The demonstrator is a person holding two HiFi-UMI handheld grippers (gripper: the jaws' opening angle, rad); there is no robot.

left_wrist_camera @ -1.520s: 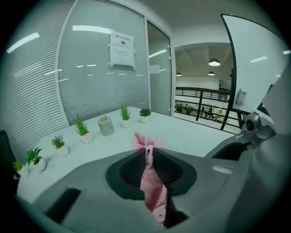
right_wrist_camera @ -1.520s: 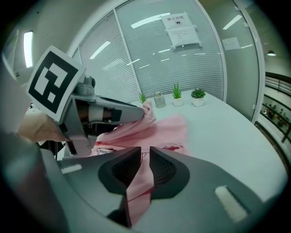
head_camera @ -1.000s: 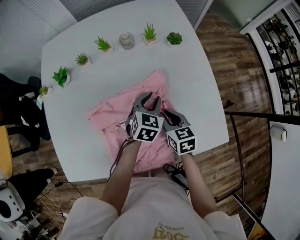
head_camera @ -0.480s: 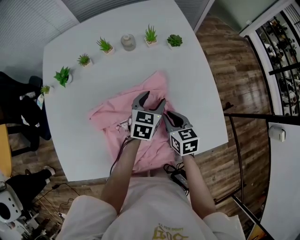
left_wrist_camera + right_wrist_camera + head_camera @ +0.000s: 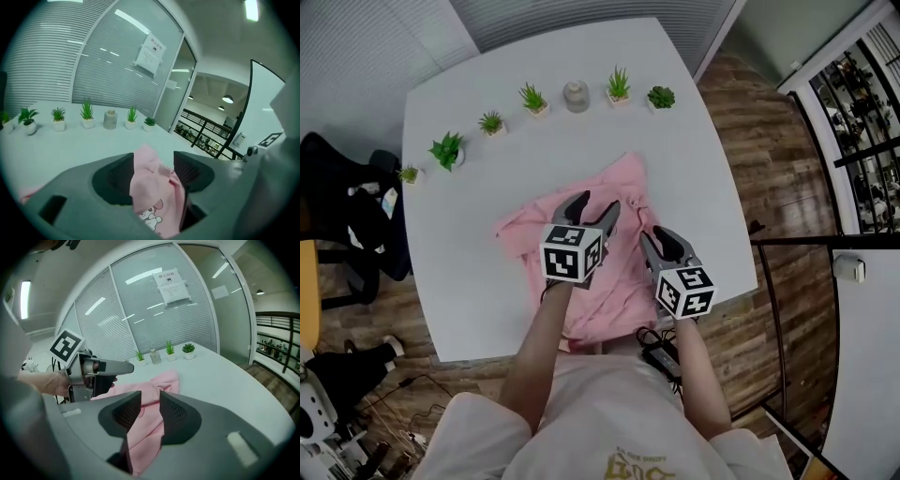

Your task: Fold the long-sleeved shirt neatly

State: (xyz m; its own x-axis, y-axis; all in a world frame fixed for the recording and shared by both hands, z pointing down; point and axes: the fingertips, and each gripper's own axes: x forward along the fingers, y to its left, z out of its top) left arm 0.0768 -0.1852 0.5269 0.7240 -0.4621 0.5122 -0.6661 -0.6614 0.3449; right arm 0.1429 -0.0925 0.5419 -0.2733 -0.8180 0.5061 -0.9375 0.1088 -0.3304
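Hovering over the pink long-sleeved shirt (image 5: 623,183), I have neither claw clamped on it. My left gripper (image 5: 598,204) sits at the middle of the head view with its jaws spread wide. They have just been opening, and a bunched fold of pink cloth bearing a small cartoon print (image 5: 152,218) stands between them. The fold lies close to the jaw on the right side of the left gripper view, unsqueezed.

My right gripper (image 5: 657,236), just right of centre, has also just been opening. Its gap is narrower, pink cloth shows through it, and the pads do not press on it.

The shirt lies rumpled on the middle of the white table (image 5: 459,262), reaching down to the table's lower edge in the head view. My 2 marker cubes (image 5: 572,253) cover part of it from above.

Along the table's upper edge runs a curved row of 6 small potted plants (image 5: 447,150), with a grey jar (image 5: 576,96) between the 4th and 5th from the left, all well apart from the shirt. A black chair (image 5: 337,206) stands at the left edge of the frame. Wooden floor (image 5: 769,159) and a black railing (image 5: 806,234) fill the right. A black cable and box (image 5: 659,349) lie at the table's lower edge by my right arm. Beyond the plants, the left gripper view shows a glass wall with a paper sheet (image 5: 152,49) stuck on it.
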